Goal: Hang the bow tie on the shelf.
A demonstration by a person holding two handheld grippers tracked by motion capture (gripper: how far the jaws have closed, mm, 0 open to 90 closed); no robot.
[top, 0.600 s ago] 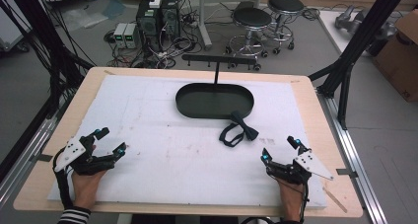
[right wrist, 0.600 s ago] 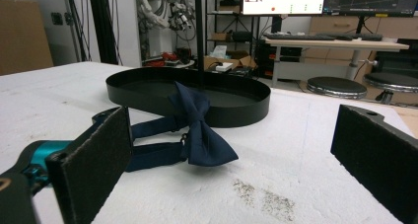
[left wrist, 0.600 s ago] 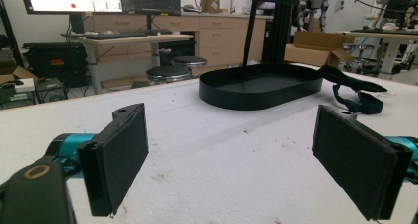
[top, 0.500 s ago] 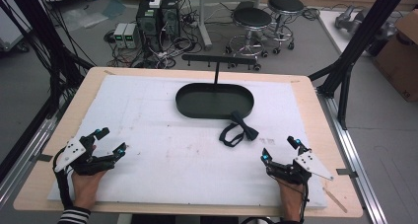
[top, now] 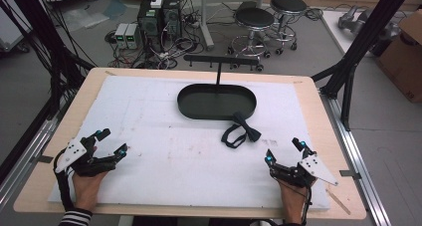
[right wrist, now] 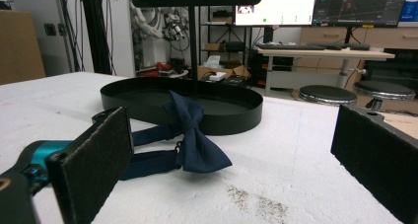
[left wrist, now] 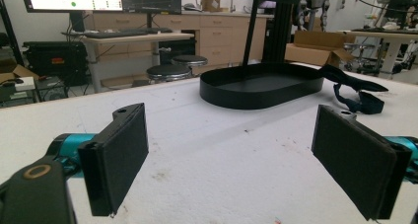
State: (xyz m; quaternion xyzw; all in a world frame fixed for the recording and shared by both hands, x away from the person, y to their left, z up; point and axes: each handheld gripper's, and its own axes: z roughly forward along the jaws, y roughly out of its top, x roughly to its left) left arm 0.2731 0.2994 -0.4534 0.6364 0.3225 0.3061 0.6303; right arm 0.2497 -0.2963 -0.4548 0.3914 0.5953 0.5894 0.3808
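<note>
A dark navy bow tie (top: 241, 130) with its strap looped lies on the white mat just in front of the right end of a black oval tray (top: 217, 102). From the tray rises a thin post with a T-shaped bar (top: 221, 60). My left gripper (top: 110, 142) rests open near the mat's front left, empty. At the front right my right gripper (top: 284, 152) also stands open and empty, a short way from the bow tie (right wrist: 190, 138). The left gripper view shows the tray (left wrist: 261, 86) ahead and the bow tie (left wrist: 354, 89) at its right.
The white foam mat (top: 149, 131) covers most of the wooden table (top: 308, 86). Black frame posts (top: 363, 42) stand at the table's sides. Stools, computers and cables sit on the floor beyond the far edge.
</note>
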